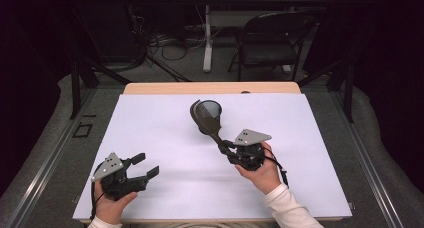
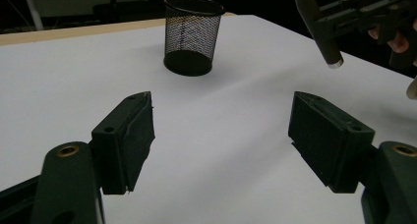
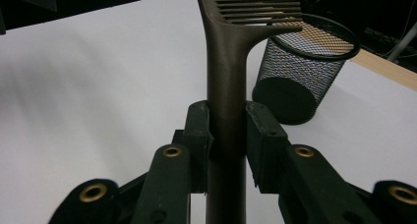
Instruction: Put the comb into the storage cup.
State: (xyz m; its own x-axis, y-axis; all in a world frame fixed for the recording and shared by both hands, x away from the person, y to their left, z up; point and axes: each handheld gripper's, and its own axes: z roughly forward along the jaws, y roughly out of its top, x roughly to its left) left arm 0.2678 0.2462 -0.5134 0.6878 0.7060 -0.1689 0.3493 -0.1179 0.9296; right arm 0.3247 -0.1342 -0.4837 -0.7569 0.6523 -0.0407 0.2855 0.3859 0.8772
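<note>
A dark brown wide-tooth comb (image 1: 205,120) (image 3: 226,81) is clamped by its handle in my right gripper (image 1: 223,148) (image 3: 227,135), which is shut on it. The toothed head is lifted and points away toward a black mesh cup (image 1: 210,107) (image 3: 295,76) standing upright on the white table cover (image 1: 165,138). In the high view the comb's head overlaps the cup's near left side. In the left gripper view the handle's butt end (image 2: 324,37) sticks out of the right gripper (image 2: 373,13) at the upper right. My left gripper (image 1: 146,165) (image 2: 221,135) hovers at the near left, open, nothing between its pads.
A strip of the wooden table edge (image 1: 210,88) shows beyond the white cover. A black chair (image 1: 272,38) and loose cables (image 1: 165,43) are on the floor behind the table. The cup (image 2: 192,35) stands ahead of the left gripper.
</note>
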